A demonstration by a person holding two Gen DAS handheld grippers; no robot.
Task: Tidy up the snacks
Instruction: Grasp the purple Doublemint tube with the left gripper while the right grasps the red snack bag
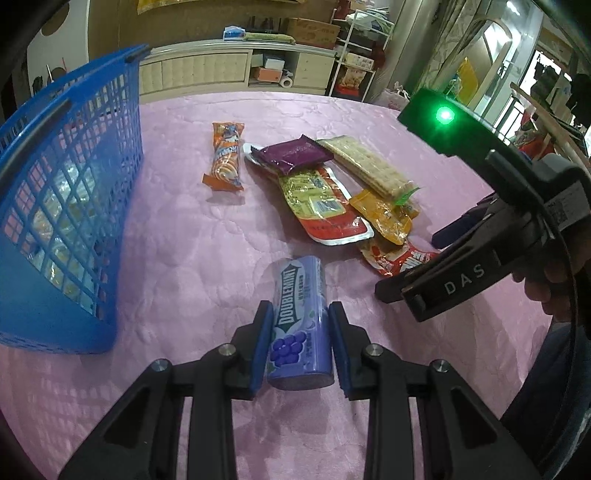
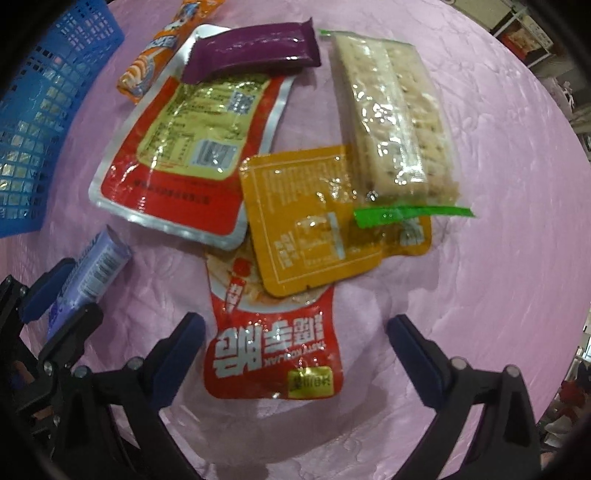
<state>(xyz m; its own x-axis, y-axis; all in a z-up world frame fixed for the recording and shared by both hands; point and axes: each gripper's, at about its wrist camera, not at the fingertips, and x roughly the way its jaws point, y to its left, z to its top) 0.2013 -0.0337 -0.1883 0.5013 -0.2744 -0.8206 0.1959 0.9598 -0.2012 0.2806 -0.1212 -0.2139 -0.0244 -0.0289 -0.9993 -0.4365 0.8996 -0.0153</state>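
Observation:
A purple Doublemint gum can (image 1: 300, 325) lies on the pink tablecloth (image 1: 184, 221) between the blue pads of my left gripper (image 1: 301, 343), which closes on its sides. The can also shows in the right wrist view (image 2: 88, 273). My right gripper (image 2: 295, 332) is open and empty, its fingers on either side of a red konjac pouch (image 2: 273, 354). On that pouch lie an orange packet (image 2: 314, 221), a red-and-silver pouch (image 2: 188, 147), a purple bar (image 2: 251, 51) and a cracker pack (image 2: 395, 118). The blue basket (image 1: 66, 206) stands at the left with snacks inside.
An orange biscuit pack (image 1: 226, 157) lies apart, near the basket. The right gripper's body (image 1: 480, 236) reaches in from the right over the snack pile. Shelves and boxes (image 1: 310, 33) stand beyond the table's far edge.

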